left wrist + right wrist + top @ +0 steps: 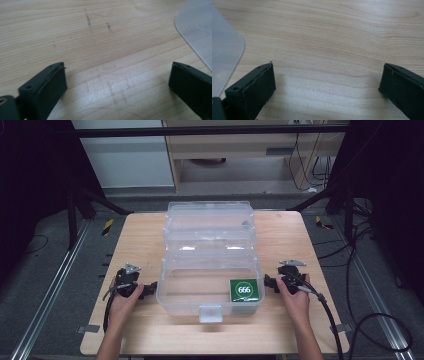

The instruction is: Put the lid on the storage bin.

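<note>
Across the wooden table [150, 235] in front of me stands a clear plastic box [210, 255], its lid thrown open toward the far edge and its latch tab facing me. It takes up the middle of the tabletop, and I hold one tool at each of its short sides. Inside, in the near right corner, lies a small green card [244, 290] marked 666 (white figures in a white ring), closer to my right hand than to my left.

My left gripper [150, 289] rests low over the wood just beside the box's left wall, pointing inward at it; my right gripper [267, 283] mirrors it at the right wall. Both have their jaws spread wide with bare wood between them, holding nothing.

From the left gripper view, a rounded corner of the box shows at the upper right, plus faint pencil marks [90, 21] on the grain that the high view is too coarse to show. From the right gripper view, the box's rounded edge sits at the left. The card appears from above.
</note>
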Available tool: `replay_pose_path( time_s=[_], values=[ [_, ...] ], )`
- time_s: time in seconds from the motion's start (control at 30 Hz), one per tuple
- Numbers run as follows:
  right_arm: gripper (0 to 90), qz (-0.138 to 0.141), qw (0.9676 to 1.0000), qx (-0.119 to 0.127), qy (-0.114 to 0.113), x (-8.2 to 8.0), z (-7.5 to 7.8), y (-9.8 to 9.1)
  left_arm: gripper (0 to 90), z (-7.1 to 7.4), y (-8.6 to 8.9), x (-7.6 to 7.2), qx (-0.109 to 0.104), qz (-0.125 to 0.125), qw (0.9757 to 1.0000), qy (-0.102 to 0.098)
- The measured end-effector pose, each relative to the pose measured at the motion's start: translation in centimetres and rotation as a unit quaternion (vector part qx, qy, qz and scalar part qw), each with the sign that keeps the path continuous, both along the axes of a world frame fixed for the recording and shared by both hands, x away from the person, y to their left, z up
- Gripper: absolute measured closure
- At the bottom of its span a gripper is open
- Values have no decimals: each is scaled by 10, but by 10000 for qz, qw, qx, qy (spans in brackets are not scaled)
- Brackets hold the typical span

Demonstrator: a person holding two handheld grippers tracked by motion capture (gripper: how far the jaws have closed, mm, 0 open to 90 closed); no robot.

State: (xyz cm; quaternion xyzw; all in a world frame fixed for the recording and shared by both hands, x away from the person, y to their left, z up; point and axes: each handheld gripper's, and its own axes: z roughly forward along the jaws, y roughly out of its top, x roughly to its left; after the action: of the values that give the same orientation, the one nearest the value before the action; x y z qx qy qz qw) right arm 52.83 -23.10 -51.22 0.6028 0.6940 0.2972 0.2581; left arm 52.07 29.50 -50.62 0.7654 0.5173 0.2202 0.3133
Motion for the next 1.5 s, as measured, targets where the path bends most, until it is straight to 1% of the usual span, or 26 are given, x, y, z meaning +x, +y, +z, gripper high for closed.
replay_pose_path(
  time_s=[0.17, 0.2, 0.3, 0.37, 0.5, 0.57, 0.63, 0.67, 0.83, 0.87, 0.9, 0.97, 1.0, 1.03, 1.07, 1.13, 1.17, 1.2, 1.23, 1.27, 1.3, 1.33, 1.37, 1.4, 1.43, 1.5],
  values=[
    [3, 273, 9996, 5, 2, -6, 0, -3, 45, 5, 5, -4, -318, -111, 9994, -77],
    [3, 339, 9994, 2, -4, -9, 0, -4, 45, 11, 9, -7, -442, -325, 9982, -233],
    [20, 472, 9989, -3, -19, -12, 0, -6, 39, 25, 12, -12, -639, -481, 9959, -413],
    [70, 552, 9984, -5, -95, -14, 1, -10, 37, 35, 13, -16, -525, -642, 9952, -509],
    [108, 728, 9959, -482, -242, -18, 10, -14, 33, 55, 16, -24, -331, -911, 9929, -686],
    [145, 889, 9927, -764, -290, -23, 23, -18, 35, 68, 18, -30, -542, -1099, 9899, -708],
    [138, 1031, 9881, -1138, -130, -26, 43, -22, 36, 85, 13, -37, -300, -1365, 9871, -786],
    [138, 1031, 9881, -1138, -130, -26, 43, -22, 35, 85, 13, -37, -300, -1365, 9871, -786],
    [200, 1579, 9791, -1282, -37, -21, 94, -26, 30, 112, -4, -44, 1, -2023, 9755, -864],
    [253, 1850, 9722, -1430, -105, -19, 114, -21, 29, 119, -11, -47, 127, -2205, 9715, -866],
    [253, 1850, 9722, -1430, -105, -19, 114, -21, 30, 119, -11, -47, 127, -2205, 9715, -866],
    [296, 2120, 9647, -1551, -175, -17, 135, -13, 28, 127, -20, -51, 214, -2385, 9671, -862],
    [338, 2394, 9571, -1613, -241, -14, 156, -3, 30, 137, -28, -56, 160, -2537, 9633, -856],
    [338, 2394, 9571, -1613, -241, -14, 156, -3, 30, 137, -28, -56, 160, -2537, 9633, -856],
    [400, 2617, 9495, -1679, -417, -13, 178, 7, 34, 143, -33, -61, 127, -2642, 9604, -872],
    [417, 2714, 9467, -1669, -475, -13, 186, 11, 39, 151, -39, -67, 121, -2832, 9548, -895],
    [454, 2863, 9413, -1703, -553, -13, 198, 18, 40, 154, -44, -70, 115, -2942, 9517, -866],
    [494, 3136, 9319, -1727, -582, -12, 214, 30, 42, 156, -47, -72, 112, -3013, 9500, -811],
    [494, 3136, 9319, -1727, -582, -12, 214, 30, 42, 157, -50, -73, 121, -3083, 9481, -773],
    [554, 3386, 9218, -1798, -580, -9, 226, 46, 44, 159, -55, -75, 171, -3203, 9444, -725],
    [554, 3386, 9218, -1798, -580, -9, 226, 46, 44, 160, -58, -76, 253, -3275, 9419, -706],
    [565, 3479, 9169, -1867, -582, -8, 229, 52, 44, 161, -64, -78, 357, -3383, 9379, -687],
    [593, 3639, 9080, -1994, -585, -5, 233, 65, 37, 161, -67, -78, 359, -3430, 9364, -653],
    [608, 3740, 9034, -2018, -577, -3, 235, 72, 37, 159, -72, -79, 404, -3533, 9328, -595],
    [614, 3919, 8937, -2113, -554, 1, 237, 83, 39, 158, -75, -80, 465, -3597, 9302, -563],
    [622, 4066, 8825, -2311, -497, 6, 238, 96, 38, 154, -82, -80, 573, -3690, 9263, -502]
  ],
)
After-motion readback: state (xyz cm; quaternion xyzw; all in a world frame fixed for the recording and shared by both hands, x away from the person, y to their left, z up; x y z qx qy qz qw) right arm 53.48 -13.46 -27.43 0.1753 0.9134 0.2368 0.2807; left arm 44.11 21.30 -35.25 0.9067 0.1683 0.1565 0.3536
